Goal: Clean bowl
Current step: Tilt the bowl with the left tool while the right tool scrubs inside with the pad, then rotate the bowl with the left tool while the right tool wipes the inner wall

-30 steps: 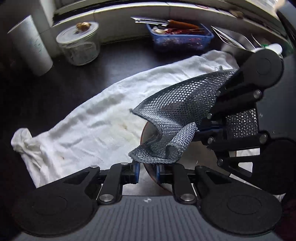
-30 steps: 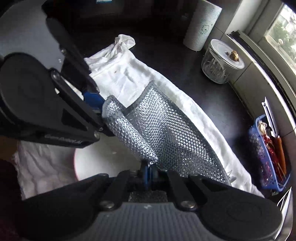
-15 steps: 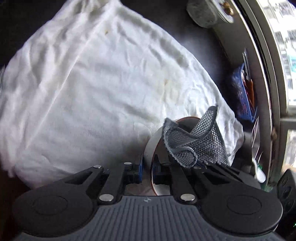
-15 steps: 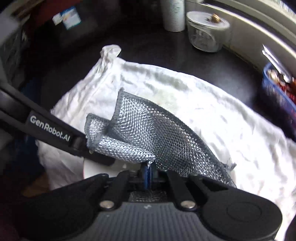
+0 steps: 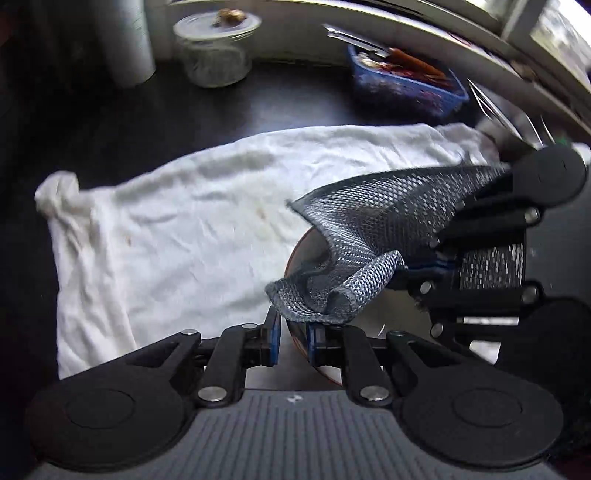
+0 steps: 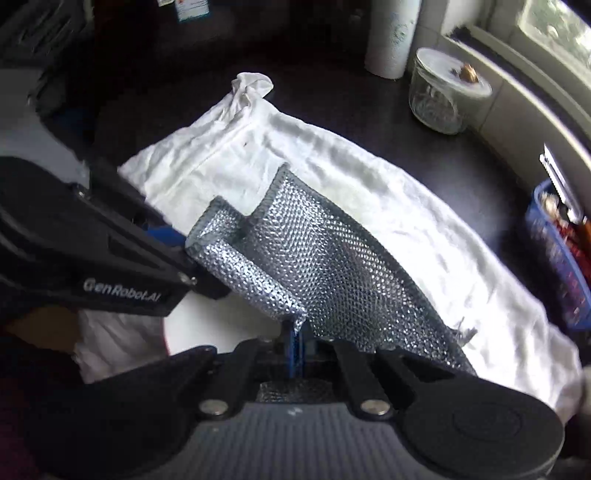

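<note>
Open white cloth (image 5: 177, 236) left of bowl (image 5: 301, 251): room for you. Glass jar (image 5: 212, 55), paper roll (image 6: 391, 37), blue basket (image 5: 402, 85) block back edge, probably windowsill.

Dim daylight from the window (image 6: 554, 33); blurred, fisheye-warped edges.

One white-lined round bowl (image 5: 373, 314), one grey mesh scouring cloth (image 5: 373, 221), one white crumpled towel (image 5: 184, 236), one lidded glass jar (image 5: 212, 51), one blue plastic basket (image 5: 406, 88) — two black two-finger grippers, left (image 5: 291, 338), right (image 6: 295, 345).

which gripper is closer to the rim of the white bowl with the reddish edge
Left. The left gripper is clamped on the bowl's near rim. The right gripper holds the grey mesh scrubbing cloth over the bowl's inside, off the rim.
</note>
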